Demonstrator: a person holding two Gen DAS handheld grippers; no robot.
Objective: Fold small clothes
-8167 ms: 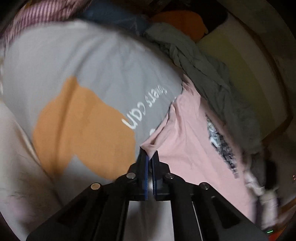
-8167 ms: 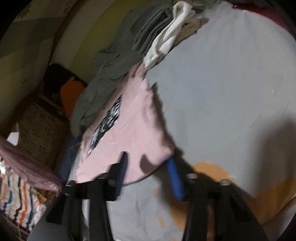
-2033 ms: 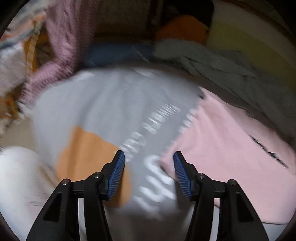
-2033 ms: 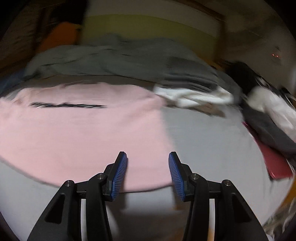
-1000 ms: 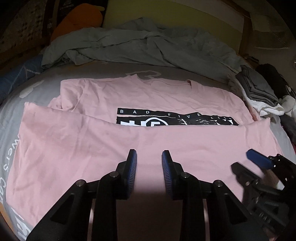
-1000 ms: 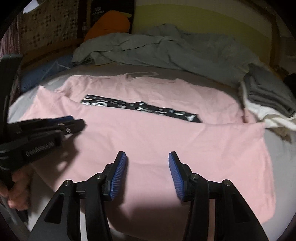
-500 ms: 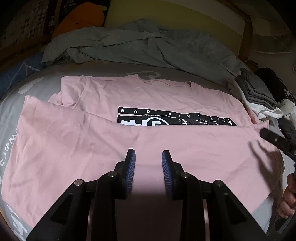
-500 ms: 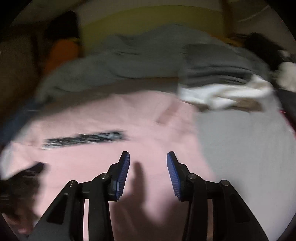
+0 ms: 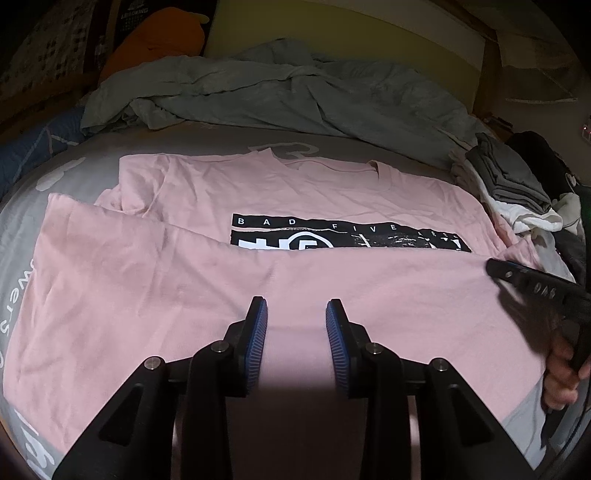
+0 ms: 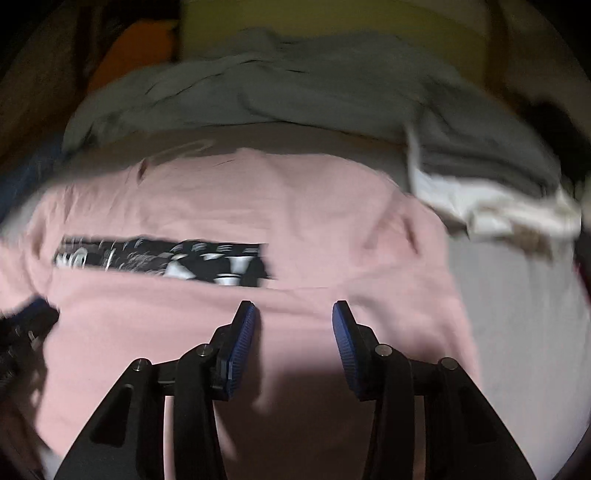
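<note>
Bed (image 9: 92,155) with a grey sheet, dim room, yellow-green headboard panel (image 9: 332,33) at the back. Crumpled grey-green blanket (image 9: 280,92) bunched across the far side of the bed, orange cushion (image 9: 155,40) in the far left corner. Stack of folded grey and white clothes (image 9: 517,192) at the right edge. White lettering printed on the sheet at lower left, only partly readable.

Pink t-shirt (image 9: 184,280) lies flat in the middle of the bed, neckline toward the blanket, bottom half folded up over the chest so the fold edge covers the lower part of a black-and-white print (image 9: 332,236); top line reads "BAD FIVE". Soft cotton-looking knit, light wrinkles, left sleeve rumpled.

Left gripper (image 9: 295,325) hovers over the near part of the shirt, blue ribbed pads narrowly apart, nothing between them; jaws have just been opening a little. Right gripper (image 10: 293,321) above the shirt's right half, pads moderately apart and empty, jaws just been closing; view is motion-blurred. In the left wrist view the right gripper's black body shows at the far right with the person's hand (image 9: 561,373) on its handle.
</note>
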